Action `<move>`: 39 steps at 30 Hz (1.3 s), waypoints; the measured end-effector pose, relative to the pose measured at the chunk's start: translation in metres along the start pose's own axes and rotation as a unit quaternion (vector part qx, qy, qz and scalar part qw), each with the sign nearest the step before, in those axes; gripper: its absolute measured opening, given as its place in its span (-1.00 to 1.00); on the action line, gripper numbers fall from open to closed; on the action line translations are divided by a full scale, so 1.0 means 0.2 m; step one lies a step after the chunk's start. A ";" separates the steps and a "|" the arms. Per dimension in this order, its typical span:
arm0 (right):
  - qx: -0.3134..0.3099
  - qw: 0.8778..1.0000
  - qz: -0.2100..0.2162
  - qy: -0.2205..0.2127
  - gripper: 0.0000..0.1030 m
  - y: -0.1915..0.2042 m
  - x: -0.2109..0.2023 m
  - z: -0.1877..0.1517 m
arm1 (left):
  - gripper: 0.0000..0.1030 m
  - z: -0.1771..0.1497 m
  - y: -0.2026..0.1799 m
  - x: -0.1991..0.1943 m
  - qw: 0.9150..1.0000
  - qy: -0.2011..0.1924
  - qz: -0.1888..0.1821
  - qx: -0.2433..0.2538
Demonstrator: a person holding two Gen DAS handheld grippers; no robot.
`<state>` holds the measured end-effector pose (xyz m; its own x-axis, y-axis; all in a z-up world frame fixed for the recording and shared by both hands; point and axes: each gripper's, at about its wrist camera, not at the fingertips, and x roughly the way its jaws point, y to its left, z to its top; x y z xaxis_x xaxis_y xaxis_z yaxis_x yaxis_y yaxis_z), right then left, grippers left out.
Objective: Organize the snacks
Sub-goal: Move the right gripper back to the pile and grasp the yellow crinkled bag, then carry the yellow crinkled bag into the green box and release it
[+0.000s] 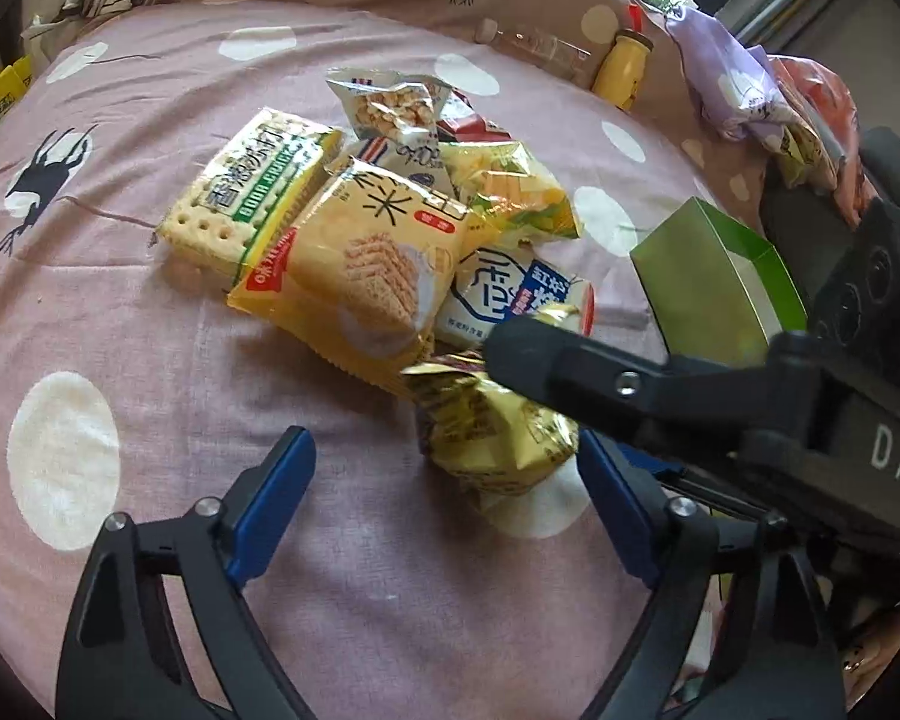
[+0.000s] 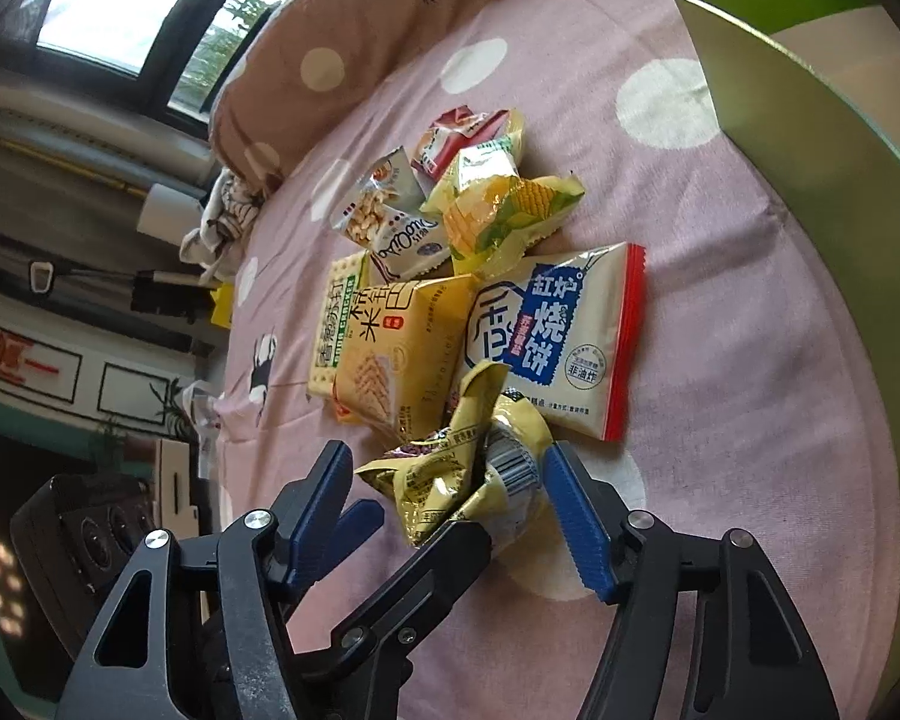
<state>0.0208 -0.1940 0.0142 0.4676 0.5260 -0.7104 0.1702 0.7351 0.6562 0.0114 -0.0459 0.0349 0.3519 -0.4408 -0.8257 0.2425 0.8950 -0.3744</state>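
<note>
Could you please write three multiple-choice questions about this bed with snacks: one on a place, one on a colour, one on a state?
1. Where is the green box relative to the snack pile?
A. under the pile
B. apart from it, on the bedsheet
C. on the pillow

2. What colour are the edges of the white packet with blue lettering?
A. red
B. black
C. purple

3. How does the right gripper stand at the crumpled gold packet?
A. shut, away from it
B. not in view
C. open, fingers on either side of it

Answers:
1 B: the box stands alone on the sheet beside the pile.
2 A: red strips run along the packet's ends.
3 C: the blue pads sit spread, with the packet between them, and the left gripper is open too.
</note>
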 end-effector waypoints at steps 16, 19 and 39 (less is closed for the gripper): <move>-0.037 0.999 0.012 -0.021 0.16 0.08 -0.02 -0.04 | -0.07 -0.01 -0.07 -0.04 0.999 -0.031 -0.022 0.026; -0.057 0.997 0.017 -0.048 0.16 0.12 -0.08 -0.05 | -0.07 -0.01 -0.11 -0.11 0.997 -0.062 -0.020 0.043; -0.130 0.977 0.037 -0.164 0.16 0.26 -0.35 -0.11 | -0.08 -0.04 -0.24 -0.31 0.978 -0.187 -0.046 0.082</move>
<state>-0.0232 -0.1828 0.0934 0.7299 0.4489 -0.5156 -0.0818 0.8061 0.5861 -0.0288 -0.0607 0.1001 0.6205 -0.5408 -0.5680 0.4202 0.8407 -0.3414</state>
